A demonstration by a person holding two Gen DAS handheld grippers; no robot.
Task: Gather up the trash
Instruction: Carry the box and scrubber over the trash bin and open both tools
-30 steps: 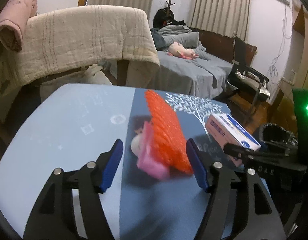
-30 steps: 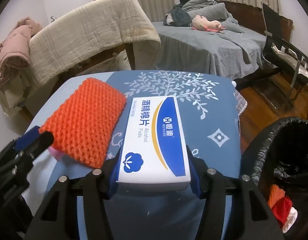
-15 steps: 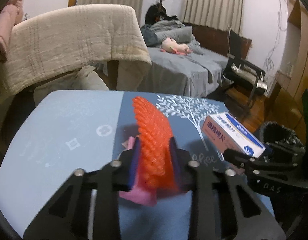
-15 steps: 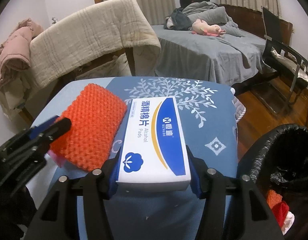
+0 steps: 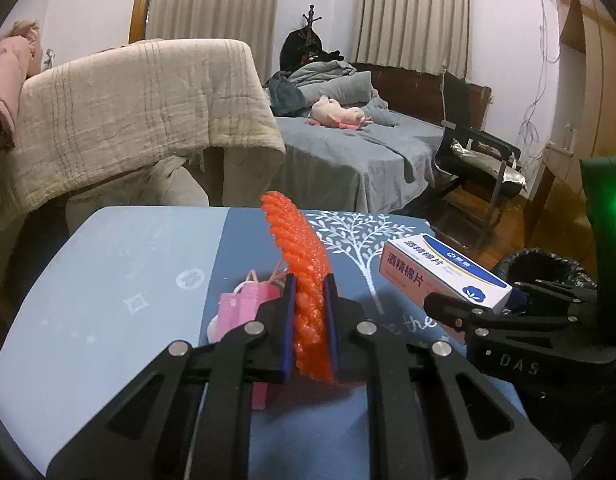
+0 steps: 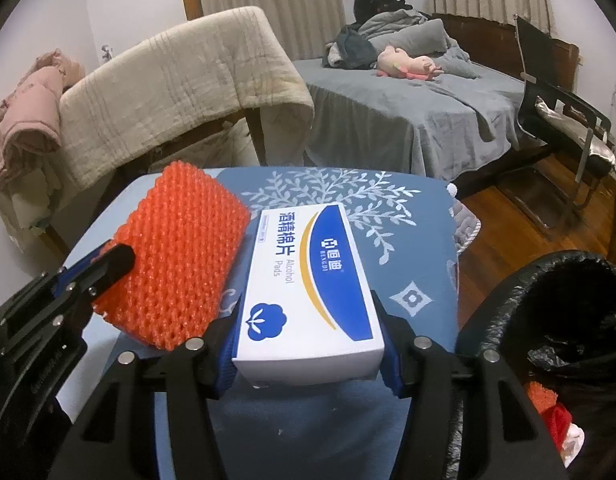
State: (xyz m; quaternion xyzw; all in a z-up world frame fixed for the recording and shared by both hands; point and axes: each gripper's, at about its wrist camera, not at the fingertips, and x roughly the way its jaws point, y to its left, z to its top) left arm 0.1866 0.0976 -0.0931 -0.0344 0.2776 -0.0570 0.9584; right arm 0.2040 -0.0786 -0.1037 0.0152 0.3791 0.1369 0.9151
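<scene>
Pink scrap half hidden behind left tongs

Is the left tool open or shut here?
Shut: the left tool has both blue pads pressed against the orange foam net, which stands on edge between them.

Left gripper is clamped tight on something thin; right gripper, just beside it, grips wider

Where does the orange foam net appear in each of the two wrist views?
Left wrist: orange foam net edge-on at centre, clamped in the left tool.
Right wrist: centre-left, broadside, beside the alcohol pads box.
Shared landmark: white tree print on the table.
</scene>
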